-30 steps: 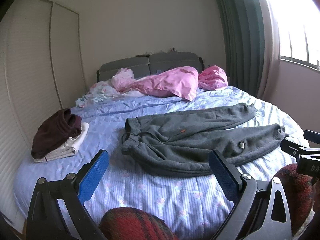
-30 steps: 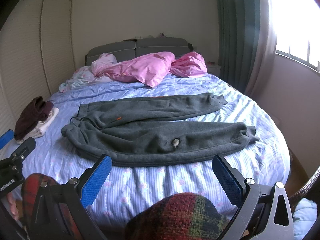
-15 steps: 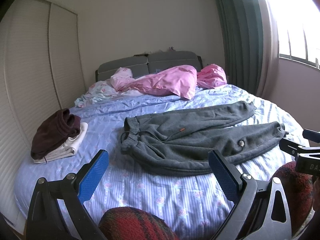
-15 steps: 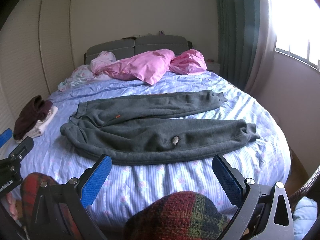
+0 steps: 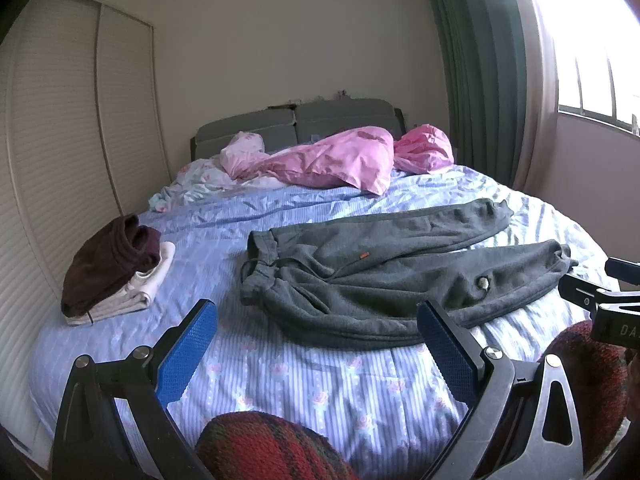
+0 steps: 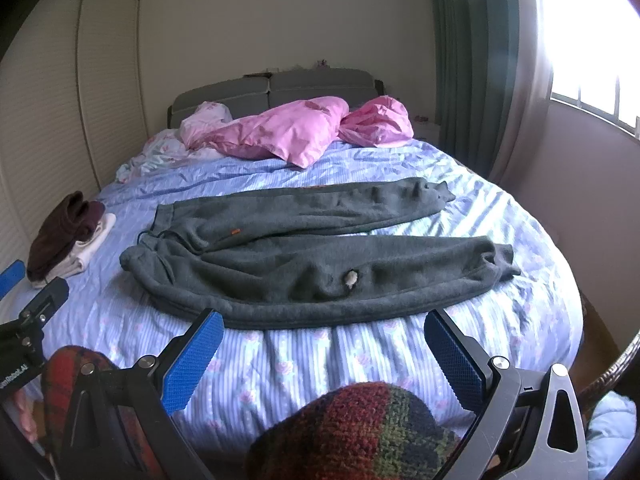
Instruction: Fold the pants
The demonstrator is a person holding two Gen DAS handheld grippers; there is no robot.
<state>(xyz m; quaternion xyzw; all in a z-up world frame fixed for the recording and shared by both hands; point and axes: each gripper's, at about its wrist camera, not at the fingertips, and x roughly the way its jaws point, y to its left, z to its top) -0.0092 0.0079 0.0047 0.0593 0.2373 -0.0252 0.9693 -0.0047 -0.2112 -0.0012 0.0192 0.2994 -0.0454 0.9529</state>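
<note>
Pants of dark grey fleece (image 5: 384, 276) (image 6: 320, 256) lie spread flat across the middle of a bed covered with a pale blue striped sheet printed with small pink flowers (image 5: 304, 364) (image 6: 304, 364). Their waistband points toward the left side of the bed and both legs run out to the right, the far leg lying straight and the near leg lying beside it with a narrow strip of sheet showing between the two cuffs. A small orange tag (image 5: 363, 256) (image 6: 234, 232) sits near the hip, and a little pale patch or hole (image 5: 483, 283) (image 6: 351, 279) shows on the near leg. The left gripper (image 5: 316, 360) hovers over the near edge of the bed below the waistband end, its blue-padded jaws spread wide with nothing between them and not touching the cloth. The right gripper (image 6: 324, 364) hangs likewise over the near edge below the near leg, its jaws released and bare, apart from the pants. Knitted red and green plaid sleeves (image 5: 264, 444) (image 6: 352, 432) show behind each tool. To the left, well apart from the pants, rests a small stack of folded clothes, dark maroon on top of cream (image 5: 112, 268) (image 6: 68, 244). At the head of the bed a crumpled pink duvet (image 5: 344, 160) (image 6: 304, 132) lies against a grey padded headboard (image 5: 296, 124) (image 6: 280, 88). A dark green curtain (image 5: 480, 72) (image 6: 472, 64) hangs beside a bright window (image 5: 592, 40) (image 6: 596, 40) on the right.
</note>
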